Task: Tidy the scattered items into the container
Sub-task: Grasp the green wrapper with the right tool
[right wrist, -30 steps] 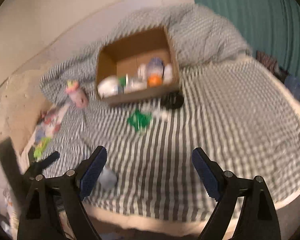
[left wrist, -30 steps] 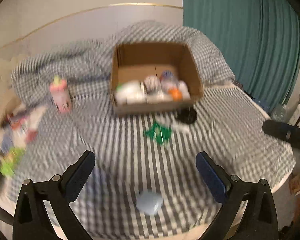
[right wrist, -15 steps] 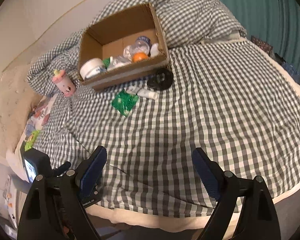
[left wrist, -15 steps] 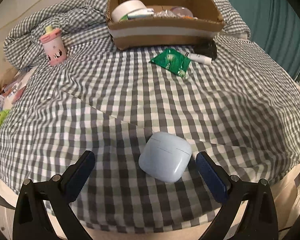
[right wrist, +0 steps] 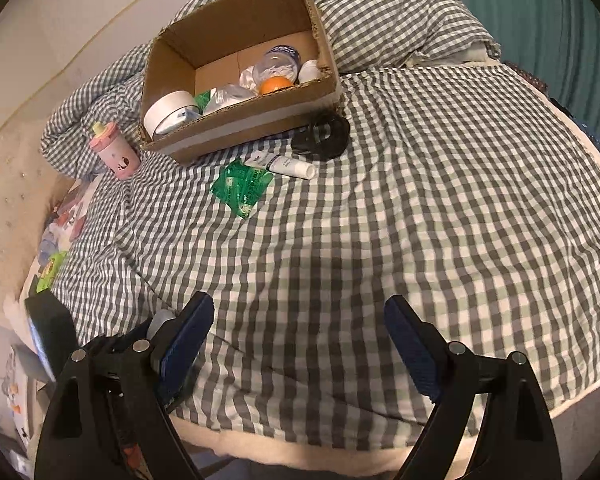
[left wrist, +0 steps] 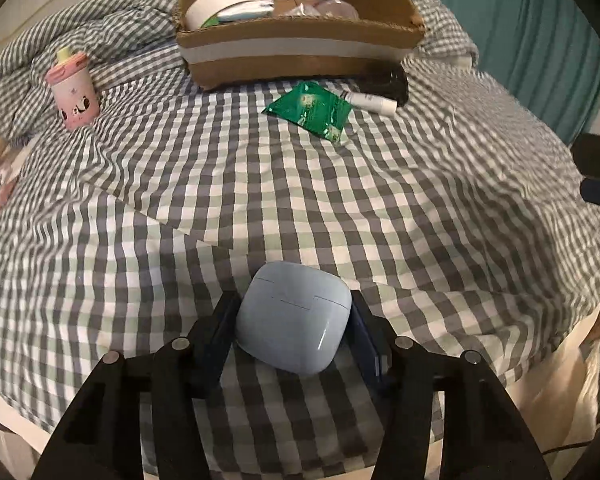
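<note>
The pale-blue rounded earbud case (left wrist: pixel 294 316), loose half a second ago, is now clamped by the left gripper (left wrist: pixel 292 322) near the bed's edge; the right gripper (right wrist: pixel 298 340) is held wide. The open cardboard box (right wrist: pixel 256 120) is awaited next.

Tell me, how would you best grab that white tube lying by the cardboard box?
Grip the white tube across its narrow middle, coming down from above with the open right gripper turned so its fingers straddle the tube's long axis. It lies flat on the checked bedspread, one end at the green packet and the black ring just behind, so the middle looks like the freest part.
</note>
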A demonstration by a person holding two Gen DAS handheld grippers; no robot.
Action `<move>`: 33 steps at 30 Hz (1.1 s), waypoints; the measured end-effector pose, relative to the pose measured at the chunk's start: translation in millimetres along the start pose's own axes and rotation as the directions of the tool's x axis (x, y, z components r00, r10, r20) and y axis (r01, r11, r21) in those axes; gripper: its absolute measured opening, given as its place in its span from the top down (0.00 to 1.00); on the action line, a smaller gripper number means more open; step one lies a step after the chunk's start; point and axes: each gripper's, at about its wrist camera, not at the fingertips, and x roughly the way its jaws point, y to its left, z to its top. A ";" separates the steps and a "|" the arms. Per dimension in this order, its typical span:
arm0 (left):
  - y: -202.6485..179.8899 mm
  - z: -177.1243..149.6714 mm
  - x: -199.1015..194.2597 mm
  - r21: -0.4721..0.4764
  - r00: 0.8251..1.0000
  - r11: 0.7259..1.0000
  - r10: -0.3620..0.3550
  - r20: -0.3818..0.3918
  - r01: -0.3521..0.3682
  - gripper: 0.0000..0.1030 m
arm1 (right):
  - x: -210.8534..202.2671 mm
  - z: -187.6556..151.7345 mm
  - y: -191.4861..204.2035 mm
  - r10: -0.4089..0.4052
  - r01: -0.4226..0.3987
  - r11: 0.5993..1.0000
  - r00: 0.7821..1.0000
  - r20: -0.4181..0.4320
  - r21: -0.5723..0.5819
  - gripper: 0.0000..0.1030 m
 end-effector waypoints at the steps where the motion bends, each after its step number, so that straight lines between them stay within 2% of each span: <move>1: 0.8 1.3 -1.2 -0.006 1.000 1.000 -0.001 -0.006 0.001 0.46 | 3.1 2.1 3.5 0.005 -0.005 1.000 1.000 0.005 -0.007 0.15; 6: 15.1 9.5 -10.2 -0.028 0.999 0.999 0.041 -0.008 -0.042 0.46 | 29.1 26.4 37.8 0.017 -0.015 0.993 1.000 0.015 -0.116 0.15; 11: 48.8 15.4 -8.9 -0.104 0.997 0.992 0.068 -0.022 -0.070 0.46 | 76.4 61.7 84.8 -0.069 0.070 0.946 0.998 0.014 -0.315 0.15; 14: 70.8 17.4 -3.8 -0.150 0.996 0.985 0.075 -0.042 -0.081 0.46 | 104.0 74.4 104.9 -0.110 0.105 0.916 0.994 0.010 -0.387 0.15; 19: 90.6 26.0 1.9 -0.180 0.996 0.980 0.073 -0.045 -0.080 0.46 | 158.0 87.2 130.3 -0.174 0.144 0.872 0.985 -0.021 -0.469 0.15; 22: 97.2 31.1 6.2 -0.183 0.996 0.980 0.070 -0.048 -0.077 0.46 | 182.7 90.9 136.3 -0.247 0.212 0.836 0.969 -0.001 -0.506 0.15; 26: 103.7 37.6 13.5 -0.178 0.996 0.981 0.066 -0.054 -0.075 0.46 | 205.6 94.5 130.4 -0.261 0.203 0.847 0.964 -0.053 -0.491 0.16; 27: 105.0 39.5 15.7 -0.180 0.996 0.981 0.066 -0.056 -0.075 0.46 | 208.2 94.4 129.1 -0.257 0.197 0.850 0.964 -0.060 -0.488 0.19; 29: 106.5 43.5 19.8 -0.179 0.996 0.981 0.062 -0.062 -0.072 0.46 | 208.1 95.9 125.7 -0.202 0.133 0.878 0.974 -0.104 -0.459 0.57; 30: 106.6 45.6 21.4 -0.176 0.996 0.982 0.063 -0.064 -0.073 0.46 | 205.2 97.1 125.8 -0.188 0.120 0.885 0.976 -0.110 -0.450 0.67; 33: 106.2 52.3 24.5 -0.173 0.995 0.982 0.062 -0.072 -0.073 0.46 | 195.3 96.7 131.5 -0.216 0.143 0.870 0.971 -0.105 -0.472 0.68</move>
